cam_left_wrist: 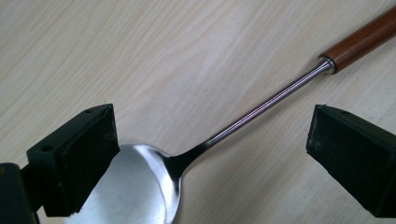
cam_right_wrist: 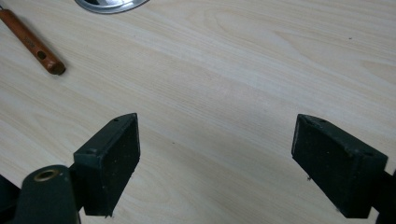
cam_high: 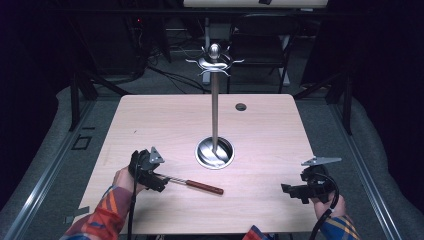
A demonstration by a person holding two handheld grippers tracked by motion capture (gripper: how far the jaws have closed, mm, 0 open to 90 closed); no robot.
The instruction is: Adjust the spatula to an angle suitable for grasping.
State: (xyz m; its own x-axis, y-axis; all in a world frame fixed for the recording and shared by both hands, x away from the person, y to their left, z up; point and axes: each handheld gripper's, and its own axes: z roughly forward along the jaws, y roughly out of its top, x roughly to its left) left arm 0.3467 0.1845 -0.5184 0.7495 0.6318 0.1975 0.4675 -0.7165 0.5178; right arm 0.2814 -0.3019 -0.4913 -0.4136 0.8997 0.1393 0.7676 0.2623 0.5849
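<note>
A metal spoon (cam_high: pixel 177 181) with a reddish wooden handle (cam_high: pixel 204 187) lies flat on the table's front left, handle pointing right. My left gripper (cam_high: pixel 161 181) stands open over its bowl end. In the left gripper view the jaws are wide apart, and the spoon (cam_left_wrist: pixel 261 109) runs from the bowl beside the left jaw up to the handle at the top right. My left gripper (cam_left_wrist: pixel 212 137) does not press on it. My right gripper (cam_high: pixel 290 192) is open at the front right, low over bare wood (cam_right_wrist: pixel 215 158). The right gripper view catches the handle's end (cam_right_wrist: pixel 30 43).
A tall metal utensil stand (cam_high: pixel 214 105) with hooks at its top rises from a round shiny base (cam_high: pixel 215 152) at the table's middle. A cable hole (cam_high: pixel 241 106) lies behind it. The light wooden table (cam_high: pixel 150 125) ends close to both hands. A chair (cam_high: pixel 260 45) stands beyond.
</note>
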